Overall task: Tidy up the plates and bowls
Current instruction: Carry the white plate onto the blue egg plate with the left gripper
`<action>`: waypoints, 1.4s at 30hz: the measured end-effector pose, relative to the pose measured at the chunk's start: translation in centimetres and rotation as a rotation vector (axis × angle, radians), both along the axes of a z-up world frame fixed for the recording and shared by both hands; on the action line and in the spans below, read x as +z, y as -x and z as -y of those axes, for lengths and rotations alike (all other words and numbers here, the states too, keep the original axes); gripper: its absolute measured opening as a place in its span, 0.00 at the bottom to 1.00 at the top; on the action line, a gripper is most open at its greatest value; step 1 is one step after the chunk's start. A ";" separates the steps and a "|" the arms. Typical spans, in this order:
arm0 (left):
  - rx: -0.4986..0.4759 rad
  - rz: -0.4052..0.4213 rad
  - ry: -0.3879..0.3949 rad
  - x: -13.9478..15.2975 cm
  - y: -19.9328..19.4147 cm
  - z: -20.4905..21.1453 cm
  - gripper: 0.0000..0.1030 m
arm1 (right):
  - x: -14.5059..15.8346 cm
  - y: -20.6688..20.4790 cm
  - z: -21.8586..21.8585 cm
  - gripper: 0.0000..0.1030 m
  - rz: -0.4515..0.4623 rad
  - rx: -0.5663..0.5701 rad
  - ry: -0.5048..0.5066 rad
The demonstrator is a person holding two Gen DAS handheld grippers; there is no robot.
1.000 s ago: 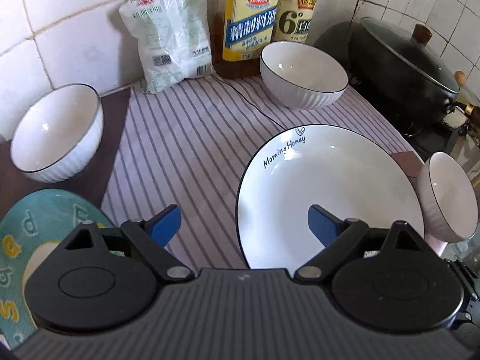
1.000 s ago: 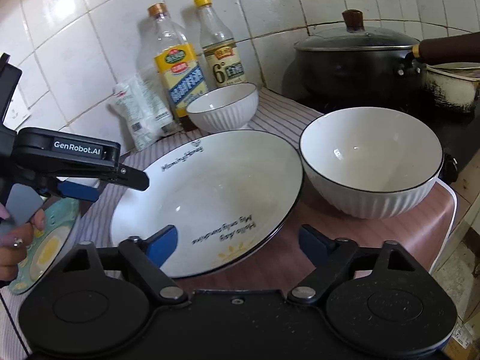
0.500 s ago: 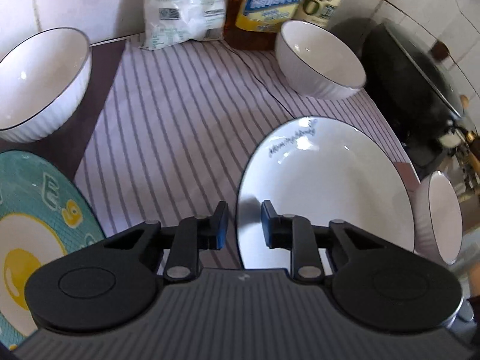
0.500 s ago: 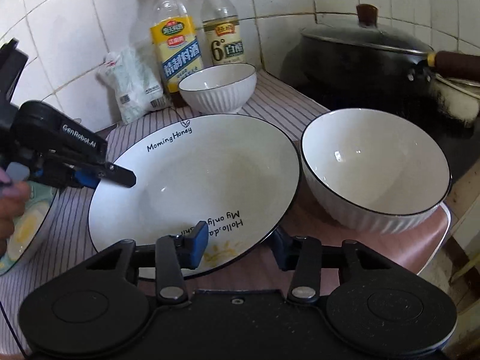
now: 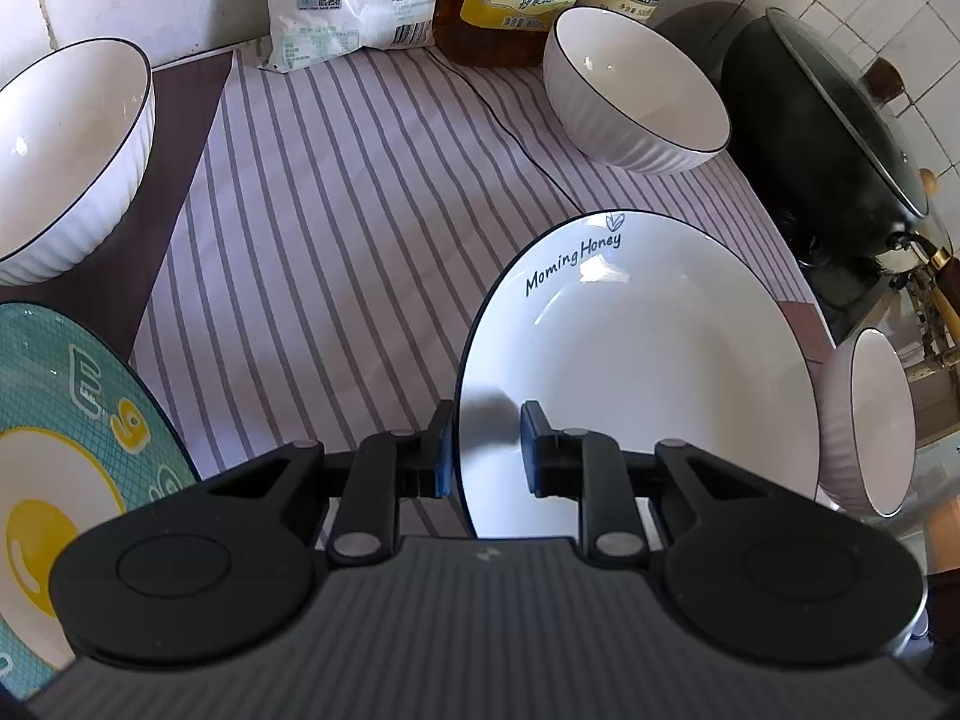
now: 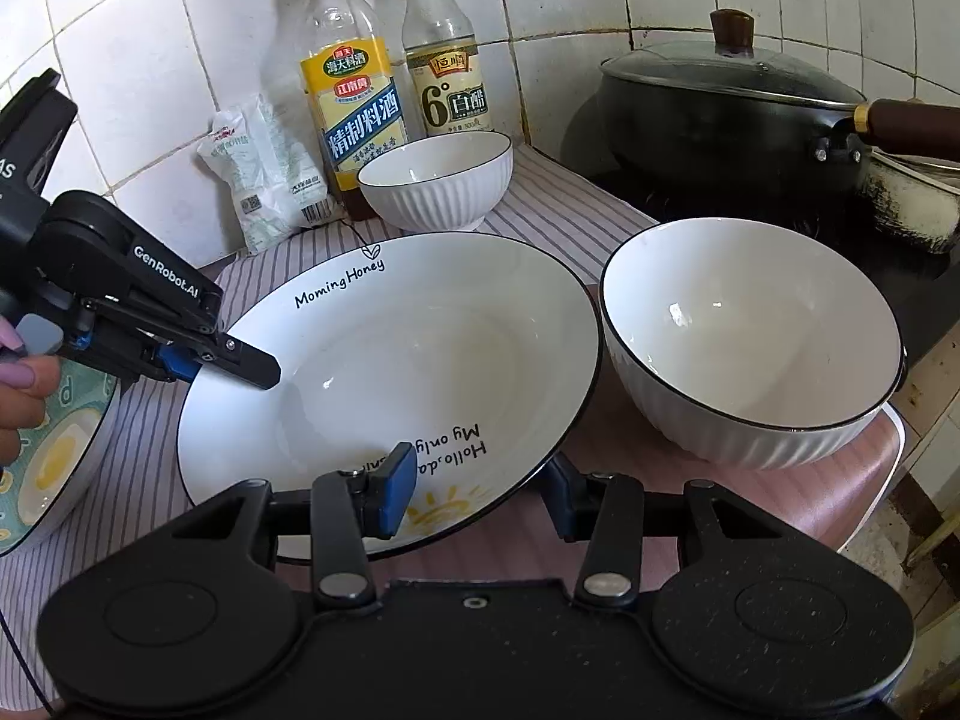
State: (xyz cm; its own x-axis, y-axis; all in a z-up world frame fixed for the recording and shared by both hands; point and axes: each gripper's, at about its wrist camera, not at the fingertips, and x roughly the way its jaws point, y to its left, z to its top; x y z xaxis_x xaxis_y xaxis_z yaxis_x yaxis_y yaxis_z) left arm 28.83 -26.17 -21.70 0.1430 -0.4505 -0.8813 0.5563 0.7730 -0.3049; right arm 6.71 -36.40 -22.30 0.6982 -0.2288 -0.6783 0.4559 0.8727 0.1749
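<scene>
Striped cloth (image 5: 360,192) is seen under the white plate (image 5: 648,372), whose left rim is pinched by the left gripper (image 5: 483,450) for lifting. From the right wrist, the plate's near rim is clamped by the right gripper (image 6: 480,495), sharing the load.

left gripper (image 6: 240,360): black, blue pads, white "GenRobot.AI" lettering | hand (image 6: 21,402): lilac nails

The left claw (image 5: 483,450) pinches the edge of the big white plate (image 5: 648,372); a white bowl (image 5: 636,90) sits behind it on the striped cloth (image 5: 336,228); another bowl (image 5: 66,150) and an egg plate (image 5: 66,450) sit on the left.
</scene>
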 end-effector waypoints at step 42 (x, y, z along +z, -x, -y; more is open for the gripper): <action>0.155 0.004 0.092 7.5 5.2 -12.3 0.19 | 6.5 -0.6 -2.2 0.36 0.078 0.243 -0.101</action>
